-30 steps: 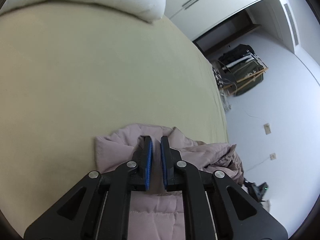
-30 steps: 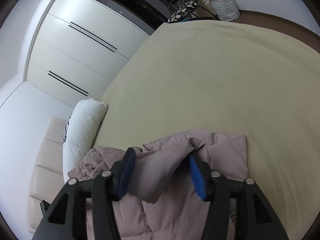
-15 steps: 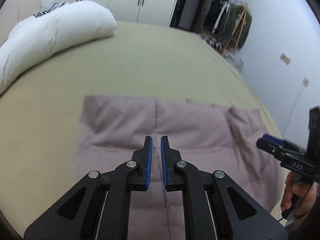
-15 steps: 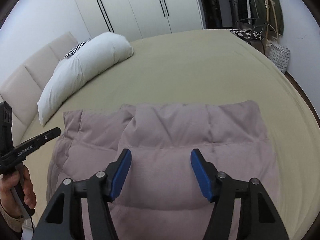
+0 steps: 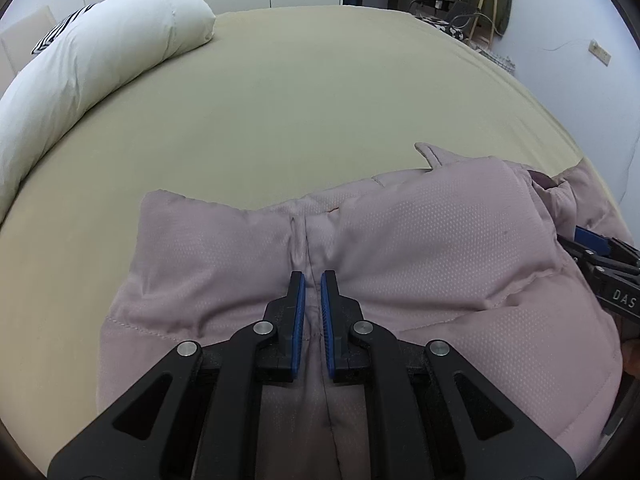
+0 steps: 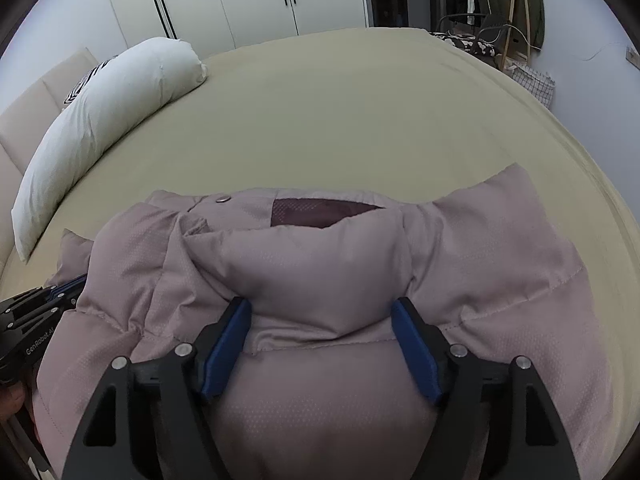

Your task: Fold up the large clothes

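Observation:
A dusty-pink puffer jacket [image 5: 420, 236] lies on the beige bed near its front edge; in the right wrist view [image 6: 320, 264] its collar with dark lining faces away. My left gripper [image 5: 313, 284] is nearly closed over the jacket's middle seam, with a narrow gap and no fabric visibly pinched. My right gripper [image 6: 320, 312] is open wide, its blue pads straddling a puffy fold below the collar. The right gripper also shows at the right edge of the left wrist view [image 5: 600, 256], and the left gripper at the left edge of the right wrist view [image 6: 36, 312].
The beige bed sheet [image 5: 300, 100] stretches away behind the jacket. A long white pillow [image 5: 92, 56] lies at the far left. White wardrobes [image 6: 240, 0] stand behind; a clothes rack and chair [image 6: 492, 8] are at the far right.
Both grippers have come lower and closer over the jacket. The jacket looks more bunched, with its collar now raised in front of the right gripper. Neither gripper's opening has changed.

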Action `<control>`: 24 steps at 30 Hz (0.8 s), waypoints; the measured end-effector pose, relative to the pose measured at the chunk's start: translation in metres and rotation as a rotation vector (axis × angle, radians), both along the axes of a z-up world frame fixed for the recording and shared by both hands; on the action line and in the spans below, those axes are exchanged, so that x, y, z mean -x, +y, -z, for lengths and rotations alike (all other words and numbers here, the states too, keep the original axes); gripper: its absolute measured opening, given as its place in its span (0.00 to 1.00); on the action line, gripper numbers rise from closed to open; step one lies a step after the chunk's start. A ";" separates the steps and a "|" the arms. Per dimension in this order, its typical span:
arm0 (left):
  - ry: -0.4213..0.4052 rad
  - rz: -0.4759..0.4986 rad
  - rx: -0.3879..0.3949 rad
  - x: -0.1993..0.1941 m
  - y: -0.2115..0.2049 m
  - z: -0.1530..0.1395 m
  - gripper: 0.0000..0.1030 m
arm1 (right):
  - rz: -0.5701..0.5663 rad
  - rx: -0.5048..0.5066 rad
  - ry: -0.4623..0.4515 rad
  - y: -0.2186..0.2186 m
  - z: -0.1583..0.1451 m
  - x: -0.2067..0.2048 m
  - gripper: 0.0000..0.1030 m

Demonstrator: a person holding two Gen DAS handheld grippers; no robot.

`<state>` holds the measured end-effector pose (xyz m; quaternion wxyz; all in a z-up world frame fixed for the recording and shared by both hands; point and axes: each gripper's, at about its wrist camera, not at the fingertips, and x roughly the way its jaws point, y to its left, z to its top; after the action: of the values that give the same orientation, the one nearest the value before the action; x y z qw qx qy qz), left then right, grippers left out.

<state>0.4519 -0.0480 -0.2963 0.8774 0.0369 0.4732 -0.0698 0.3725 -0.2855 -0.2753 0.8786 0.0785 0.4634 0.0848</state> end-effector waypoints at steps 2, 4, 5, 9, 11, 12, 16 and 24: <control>-0.009 0.001 0.001 -0.008 -0.006 0.008 0.07 | 0.009 -0.014 -0.004 -0.001 0.005 -0.006 0.74; -0.011 -0.001 0.019 -0.011 -0.005 0.014 0.07 | 0.010 -0.009 -0.005 0.002 0.007 -0.013 0.74; -0.012 -0.003 0.029 -0.012 -0.002 0.017 0.07 | 0.011 -0.008 -0.005 0.002 0.008 -0.016 0.74; -0.020 -0.010 0.054 -0.021 0.000 0.026 0.07 | 0.016 -0.023 -0.011 0.001 0.015 -0.021 0.75; -0.028 -0.009 0.043 -0.021 -0.001 0.027 0.07 | 0.020 -0.030 -0.017 0.000 0.019 -0.022 0.75; -0.032 -0.010 0.040 -0.021 -0.003 0.027 0.07 | 0.023 -0.034 -0.022 -0.001 0.020 -0.022 0.75; -0.046 -0.011 0.034 -0.013 -0.009 0.030 0.07 | 0.032 -0.035 -0.046 -0.001 0.024 -0.021 0.75; -0.035 -0.016 0.093 -0.005 0.005 0.021 0.07 | 0.025 -0.056 -0.017 -0.002 0.006 -0.027 0.75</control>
<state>0.4573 -0.0426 -0.3170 0.8868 -0.0062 0.4543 -0.0842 0.3991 -0.2871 -0.2818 0.8809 0.1082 0.4524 0.0874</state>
